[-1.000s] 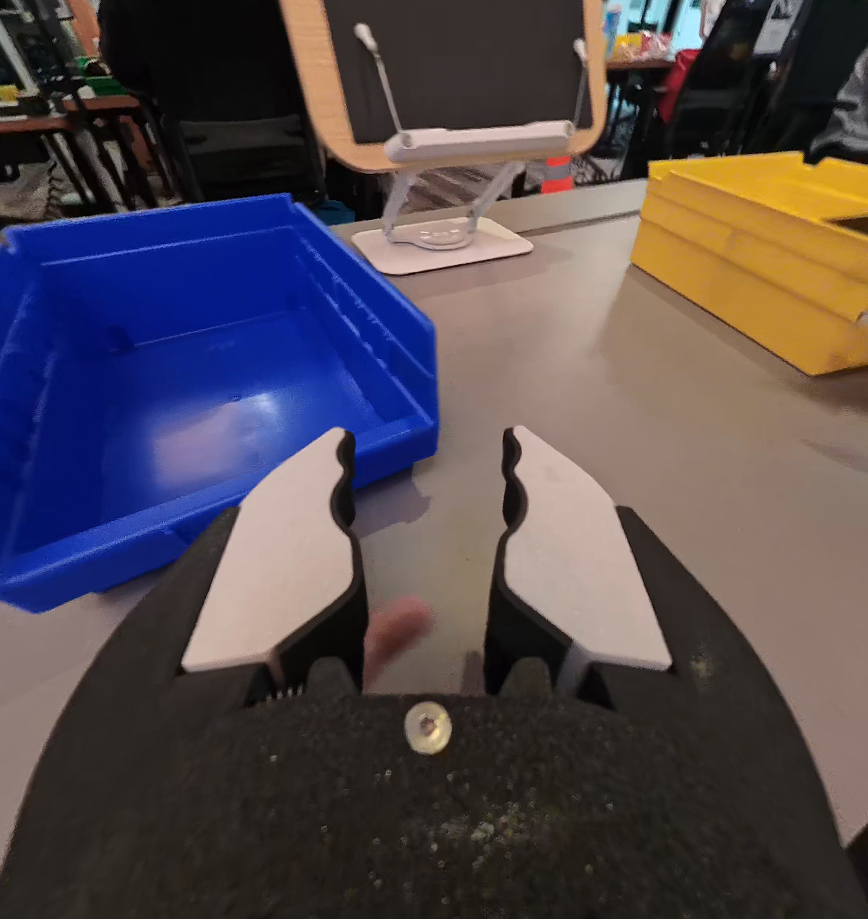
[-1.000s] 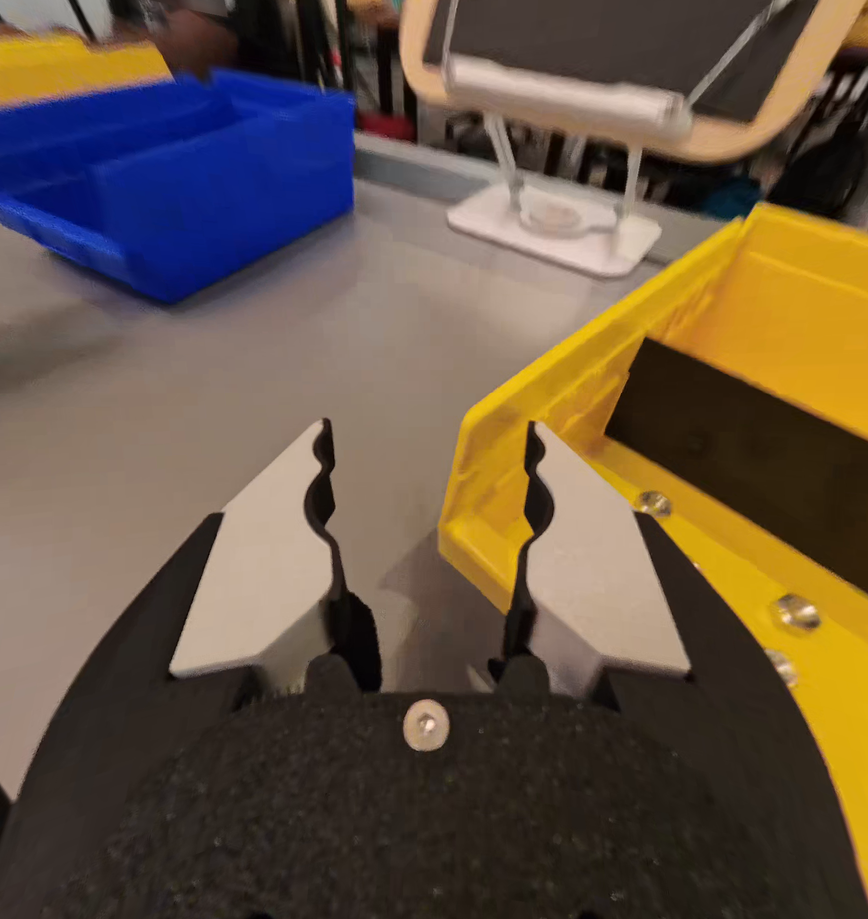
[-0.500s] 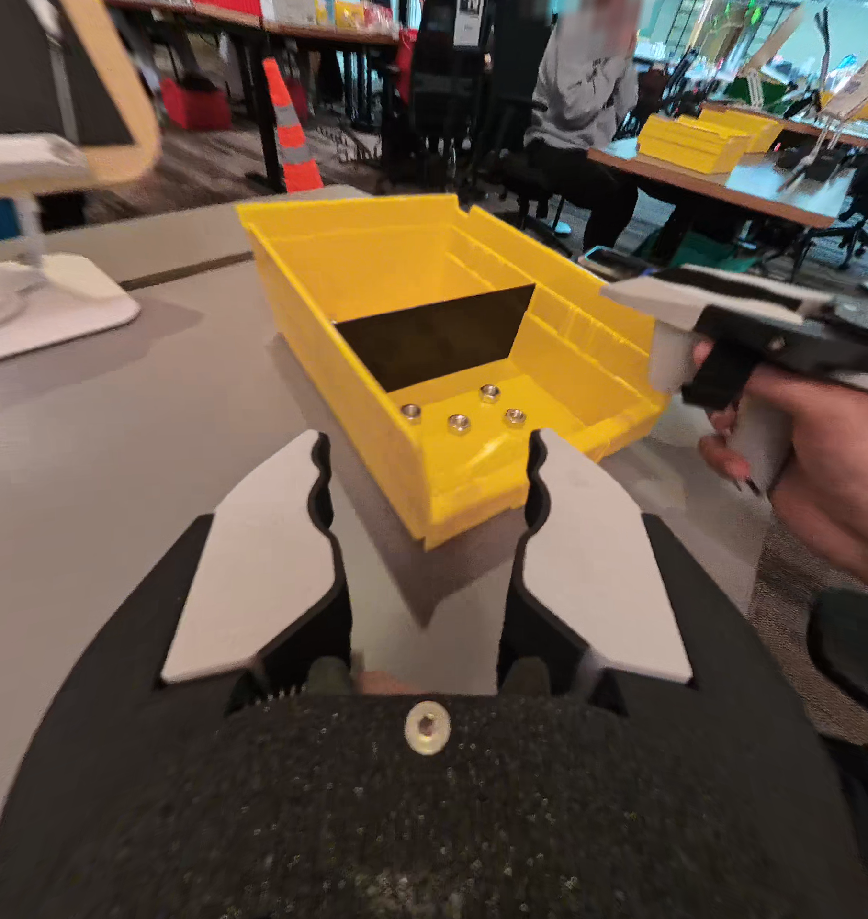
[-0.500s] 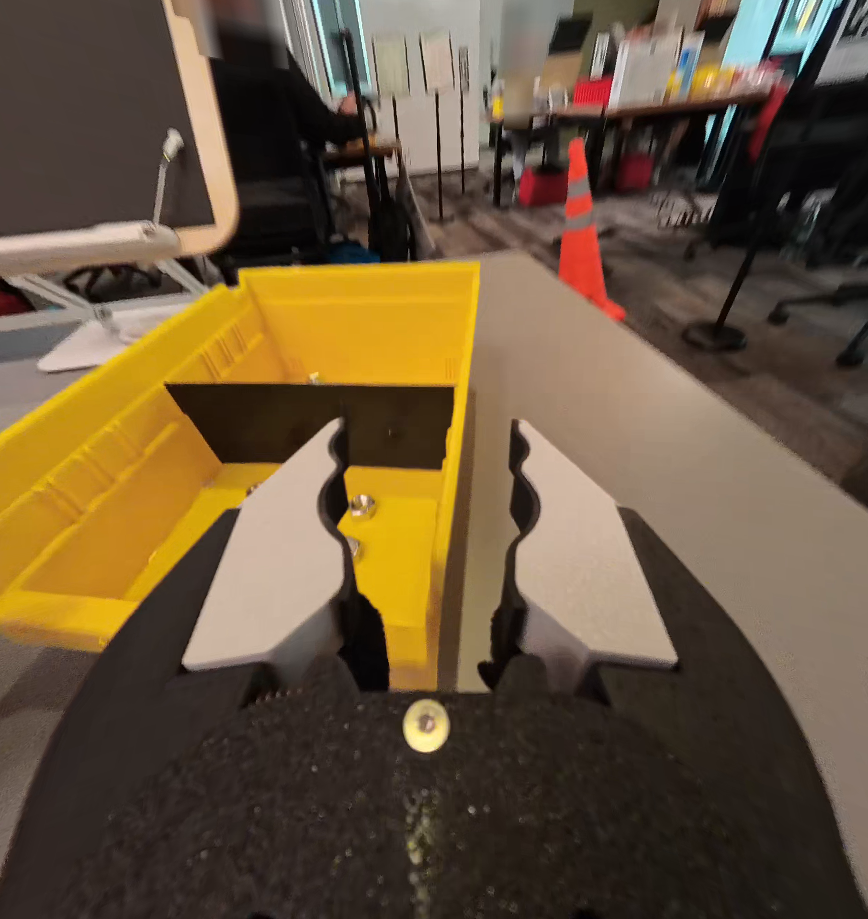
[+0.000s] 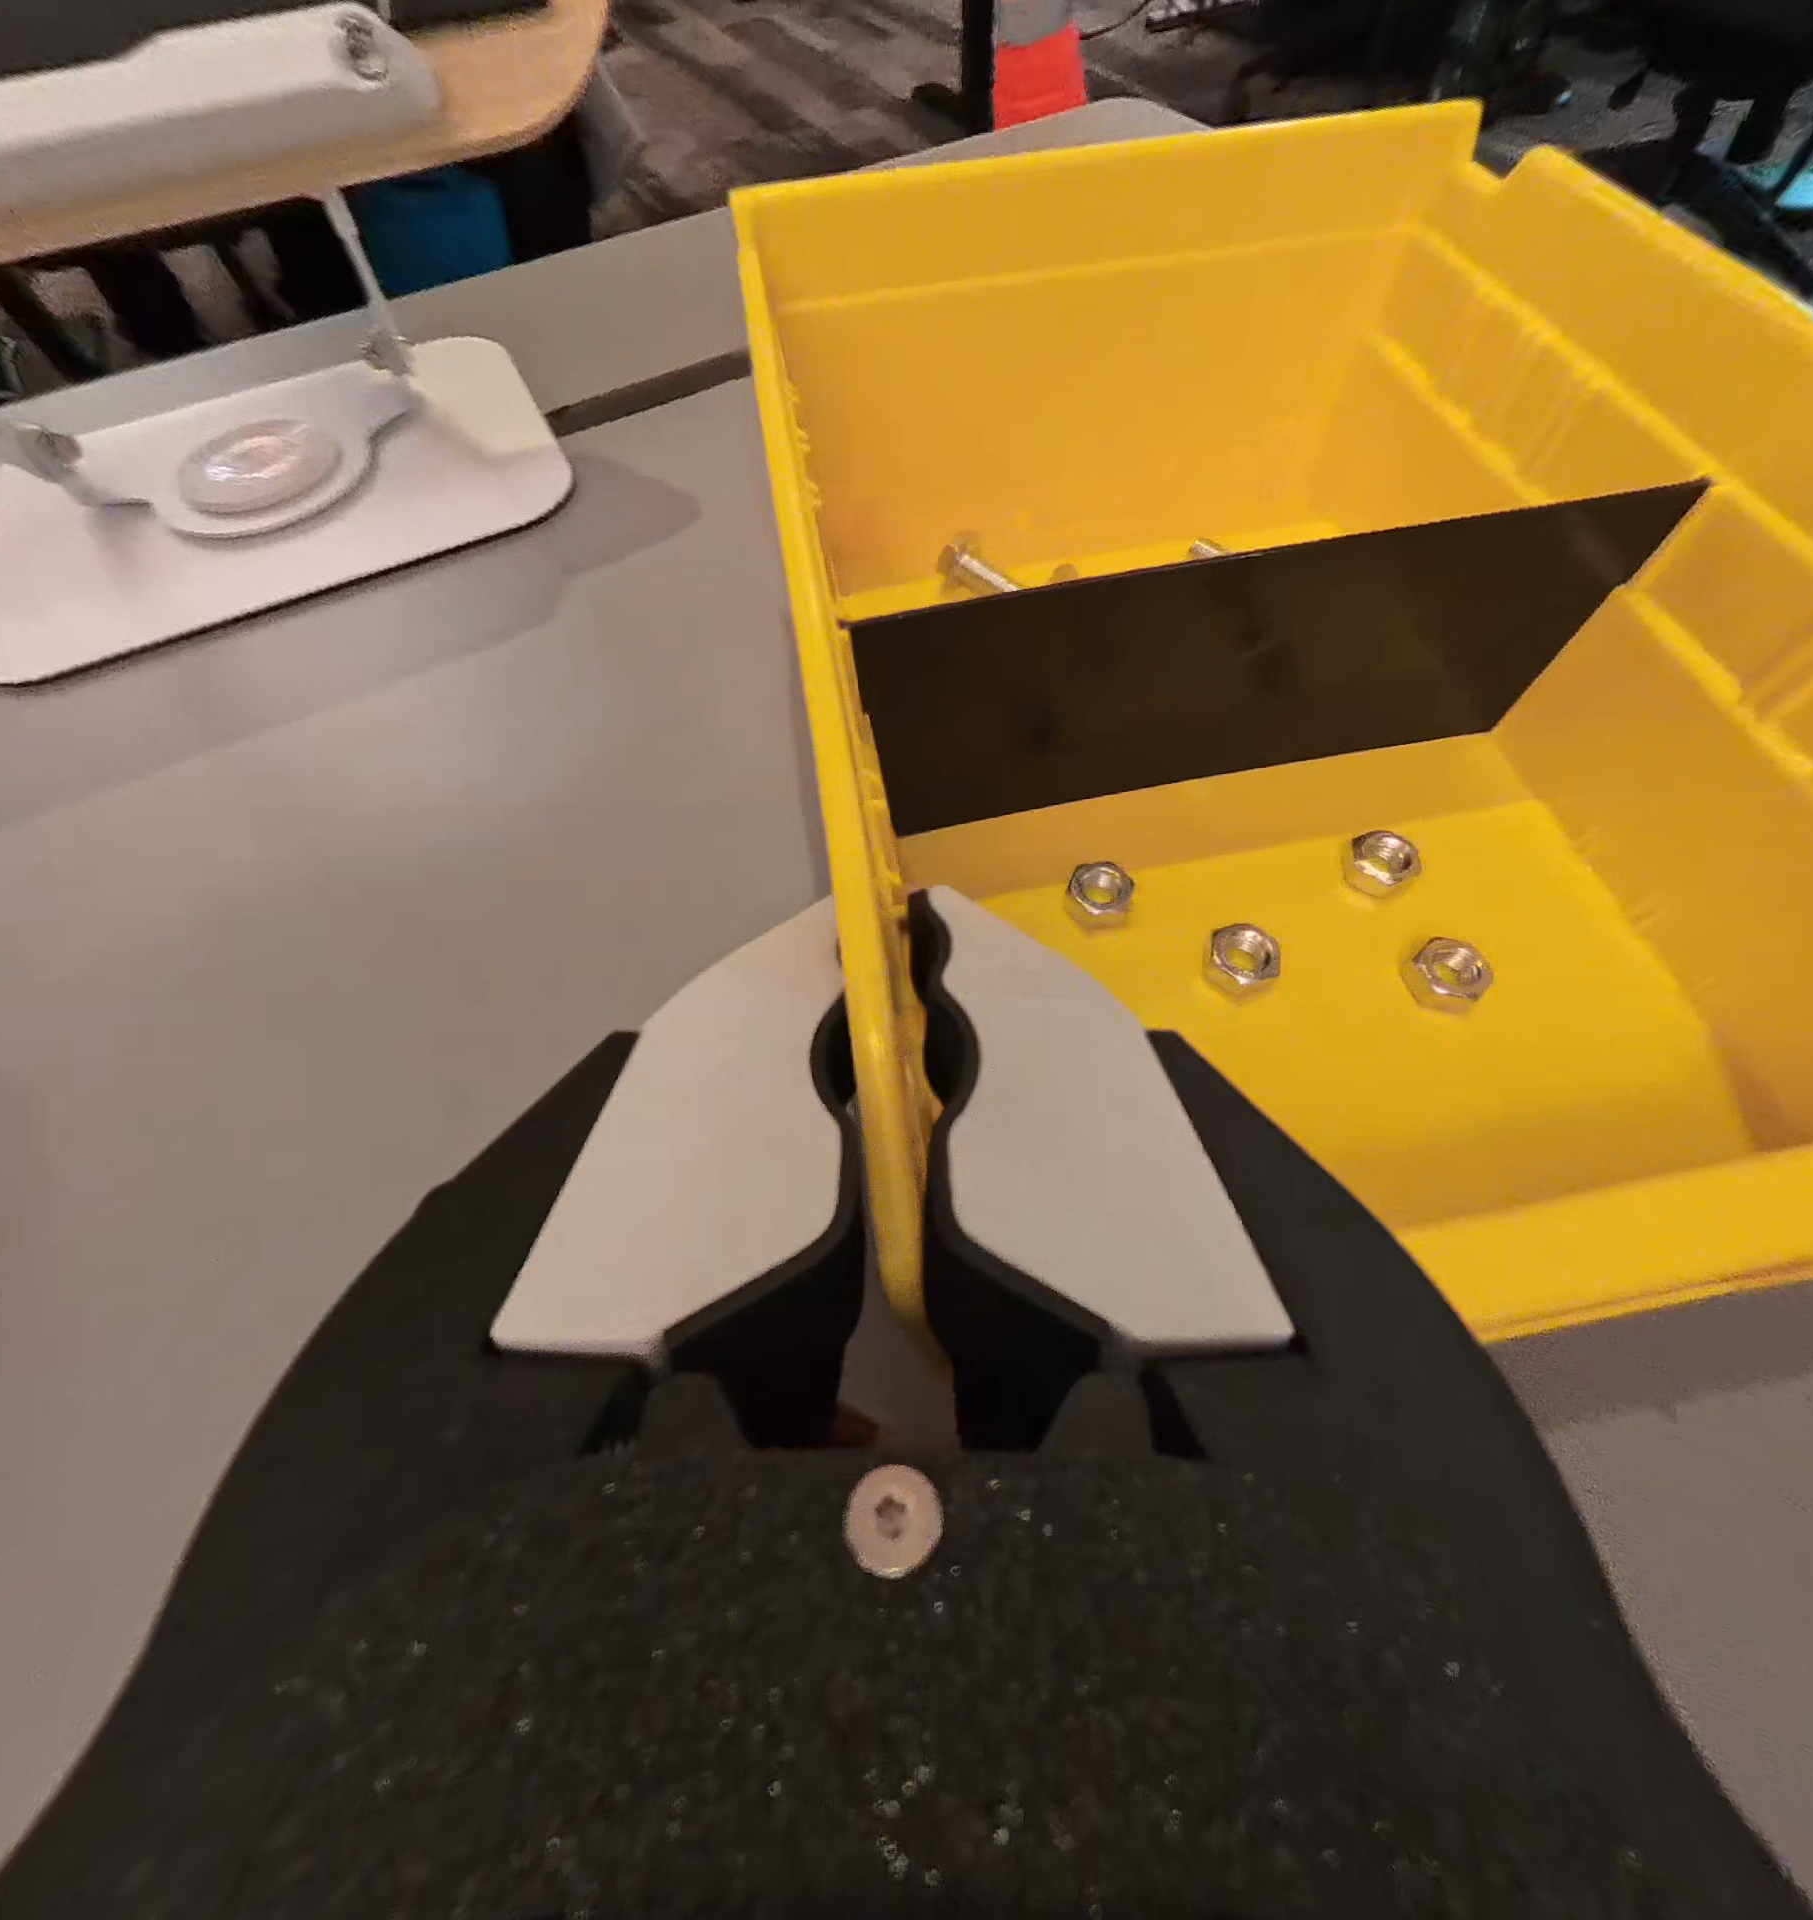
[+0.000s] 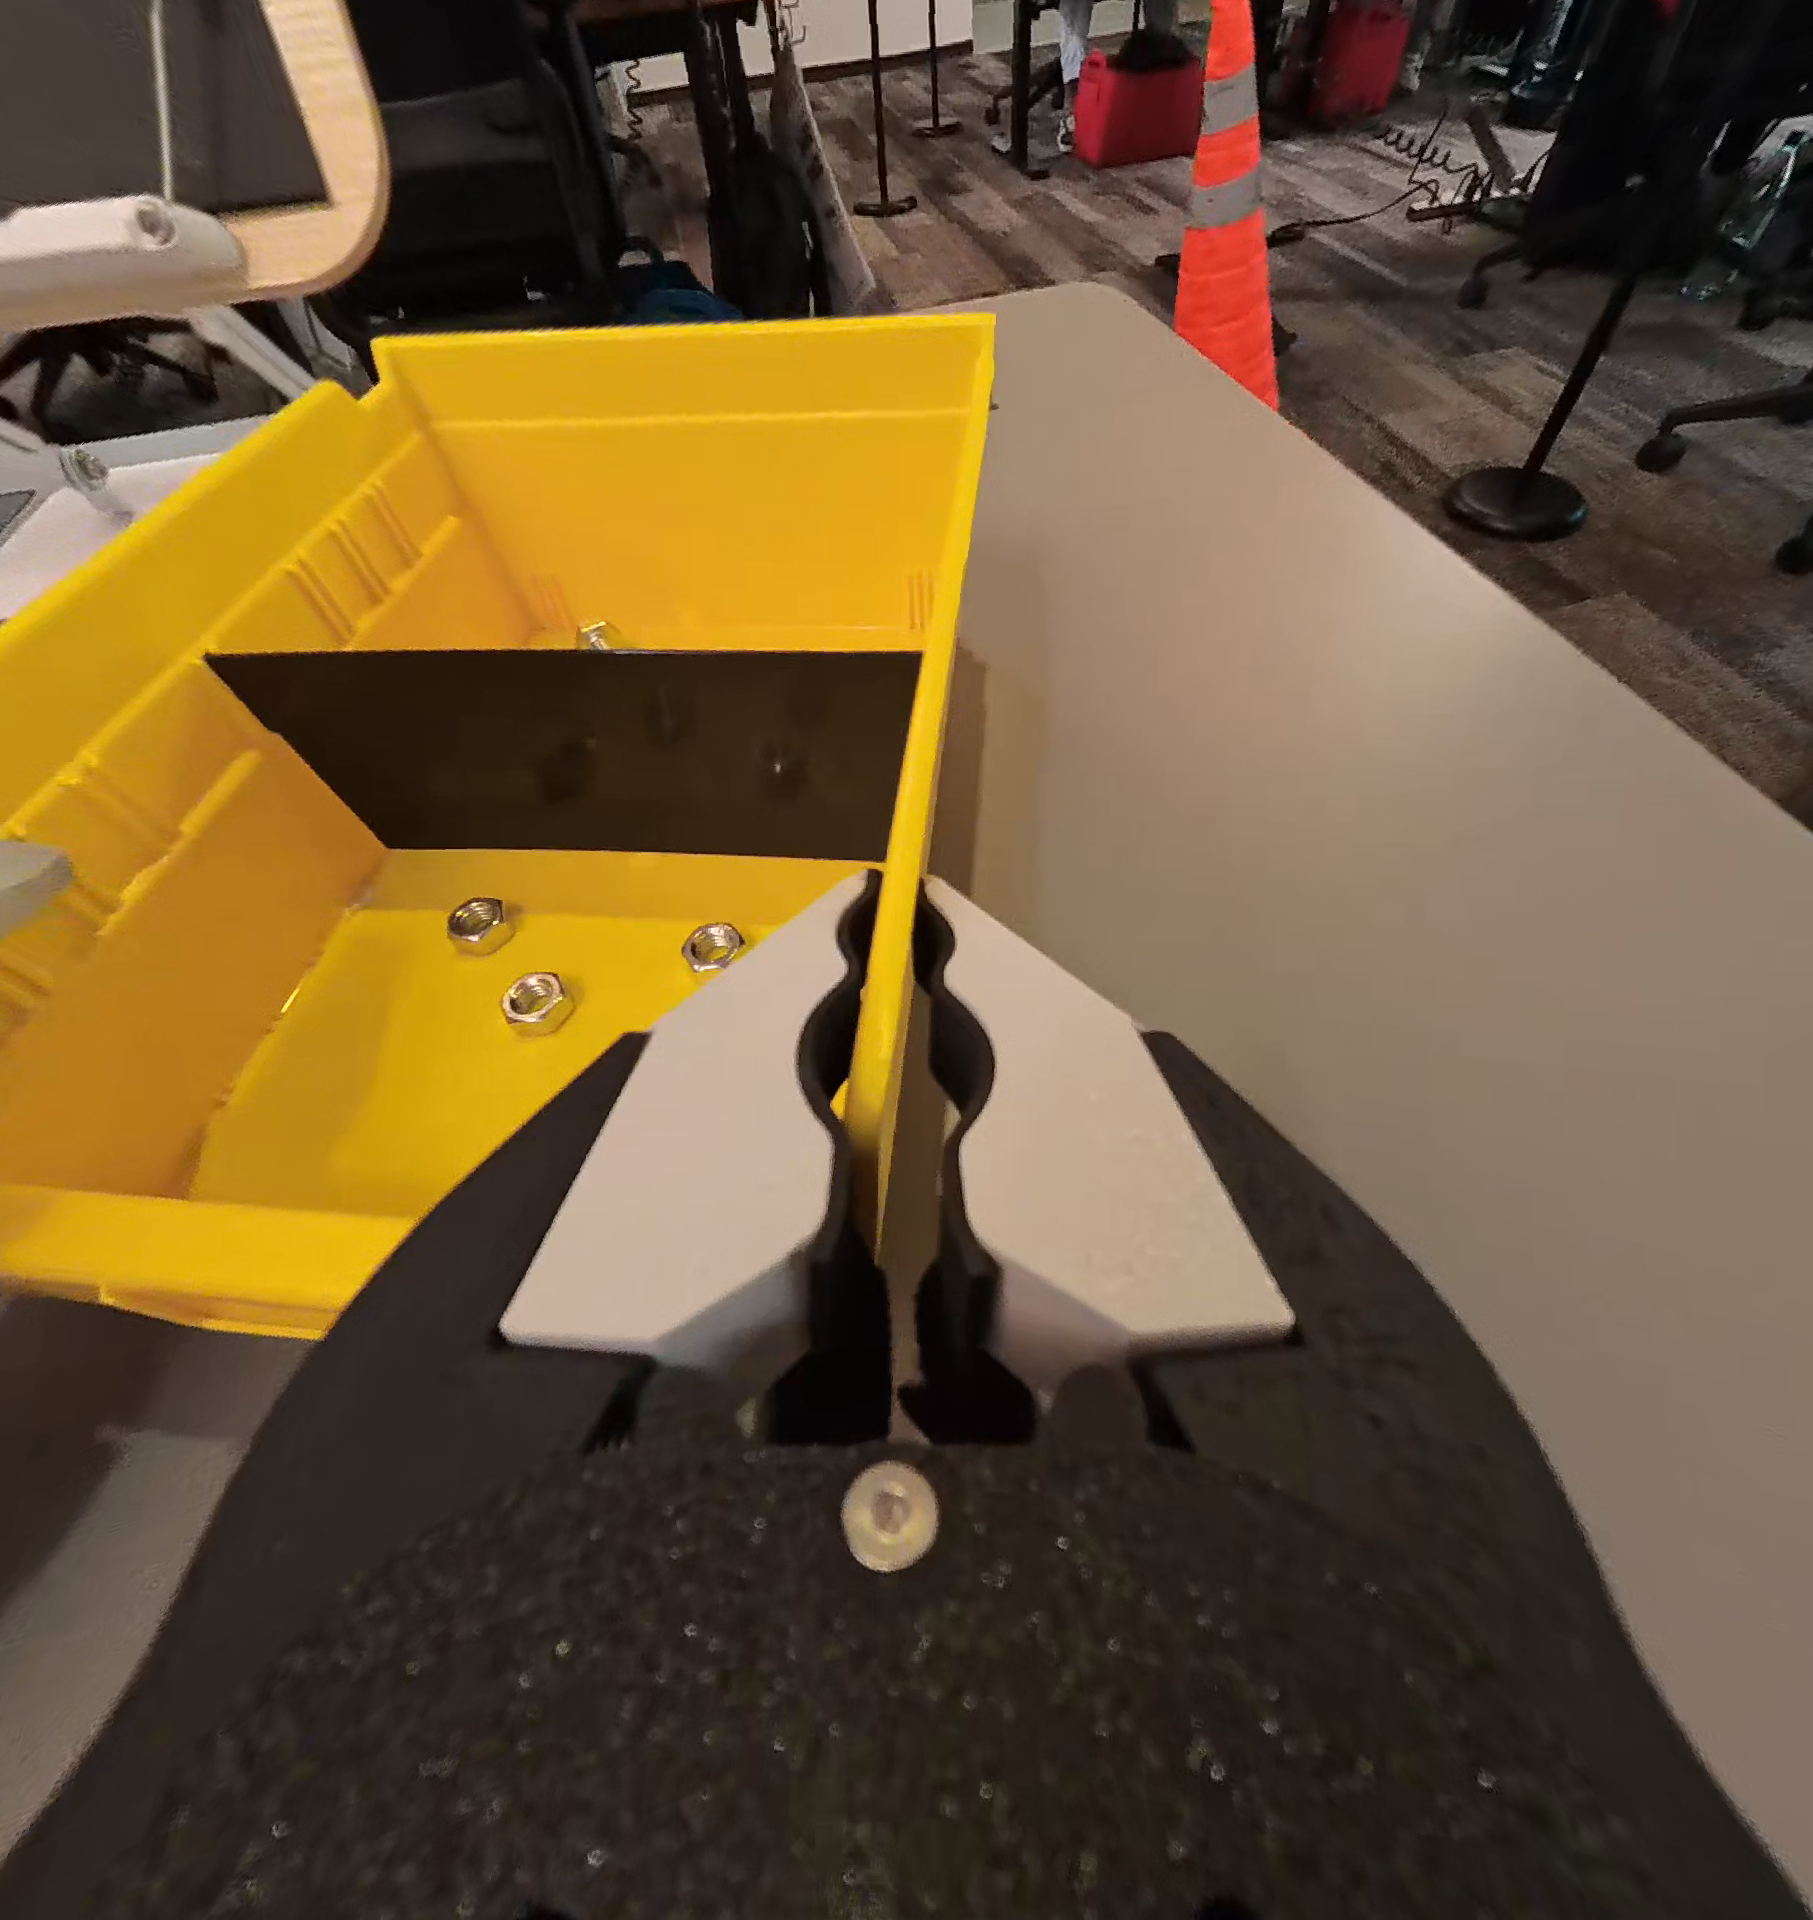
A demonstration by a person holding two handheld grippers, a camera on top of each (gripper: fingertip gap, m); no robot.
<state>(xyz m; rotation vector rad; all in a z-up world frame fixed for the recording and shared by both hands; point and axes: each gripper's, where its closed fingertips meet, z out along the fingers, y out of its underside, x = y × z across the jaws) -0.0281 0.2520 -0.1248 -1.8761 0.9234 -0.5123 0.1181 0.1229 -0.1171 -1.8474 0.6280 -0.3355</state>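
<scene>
A: Grippers first. The left gripper (image 5: 886, 935) is clamped narrow on the left side wall of the yellow bin (image 5: 1089, 260), one finger outside the wall and one inside, low in the centre of the left wrist view. The right gripper (image 6: 894, 894) is pinched the same way on the bin's right wall (image 6: 907, 790), centre of the right wrist view.

B: And where is the bin seen?

A: It is set on the grey table (image 5: 310, 883) and fills the upper right of the left view and the left half of the right view. A black divider (image 5: 1245, 665) is stood across it. Four hex nuts (image 5: 1243, 954) are scattered in the near compartment; only three (image 6: 536, 1003) are visible from the right side, the rest being covered by a finger. Bolts (image 5: 969, 566) are partly seen behind the divider.

B: Anything else around?

A: A white stand (image 5: 258, 488) is seen at upper left, beside the bin. An orange cone (image 6: 1229, 197) is stood on the floor, upper right of the right view.
</scene>
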